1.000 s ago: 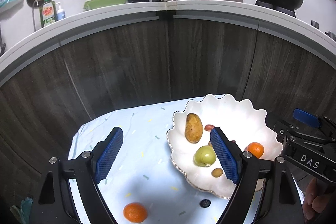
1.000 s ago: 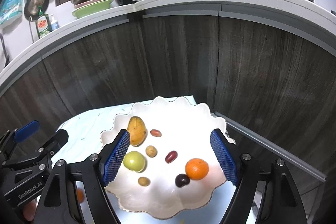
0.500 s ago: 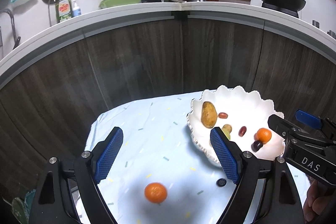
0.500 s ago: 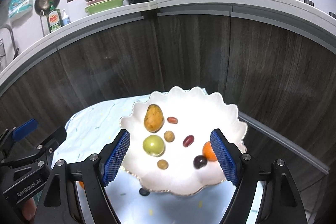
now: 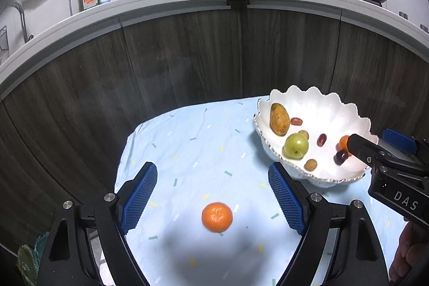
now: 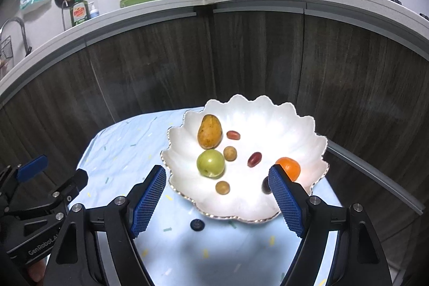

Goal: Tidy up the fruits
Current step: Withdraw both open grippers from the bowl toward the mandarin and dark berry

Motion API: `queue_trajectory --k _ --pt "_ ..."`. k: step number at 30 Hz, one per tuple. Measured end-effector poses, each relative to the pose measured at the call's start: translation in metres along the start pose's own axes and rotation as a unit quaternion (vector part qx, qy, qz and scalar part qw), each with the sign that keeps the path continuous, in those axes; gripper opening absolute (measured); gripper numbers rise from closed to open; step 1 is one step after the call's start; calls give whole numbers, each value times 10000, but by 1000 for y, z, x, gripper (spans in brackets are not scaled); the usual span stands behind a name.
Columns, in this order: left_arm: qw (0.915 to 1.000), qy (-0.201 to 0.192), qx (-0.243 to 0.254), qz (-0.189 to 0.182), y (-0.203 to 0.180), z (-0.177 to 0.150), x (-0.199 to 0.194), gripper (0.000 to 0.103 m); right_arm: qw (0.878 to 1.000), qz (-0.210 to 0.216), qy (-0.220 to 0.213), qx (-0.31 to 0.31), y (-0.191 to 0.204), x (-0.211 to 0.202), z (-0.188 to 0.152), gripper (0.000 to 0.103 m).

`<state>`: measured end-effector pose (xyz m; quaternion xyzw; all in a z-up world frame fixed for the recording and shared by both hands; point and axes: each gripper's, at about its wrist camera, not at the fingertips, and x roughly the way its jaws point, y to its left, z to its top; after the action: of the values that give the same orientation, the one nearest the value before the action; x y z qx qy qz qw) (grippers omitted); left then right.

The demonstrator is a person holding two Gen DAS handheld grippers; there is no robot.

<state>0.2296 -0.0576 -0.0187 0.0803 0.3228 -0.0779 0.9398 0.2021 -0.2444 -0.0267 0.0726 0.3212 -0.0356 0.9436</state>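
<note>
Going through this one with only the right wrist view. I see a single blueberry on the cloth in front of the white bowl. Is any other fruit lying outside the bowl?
Observer: Yes. The left wrist view shows a mandarin lying on the cloth, outside the bowl.
Operator: Is it held?
Observer: No. The left hand-held gripper is open. Its blue pads stand on either side of the mandarin without touching it.
Operator: Does the mandarin lean against the bowl?
Observer: No. Bare cloth lies between them, and the bowl sits further back and to the right in that view.
</note>
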Motion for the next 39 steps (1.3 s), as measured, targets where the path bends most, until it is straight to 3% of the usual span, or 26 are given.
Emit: queue_trajectory --k 21,39 --pt "9998 202 -38 -72 16 -46 16 86 9995 100 193 -221 24 11 -40 79" --pt "9990 385 212 -92 6 -70 49 86 9980 113 537 -328 26 40 -69 77"
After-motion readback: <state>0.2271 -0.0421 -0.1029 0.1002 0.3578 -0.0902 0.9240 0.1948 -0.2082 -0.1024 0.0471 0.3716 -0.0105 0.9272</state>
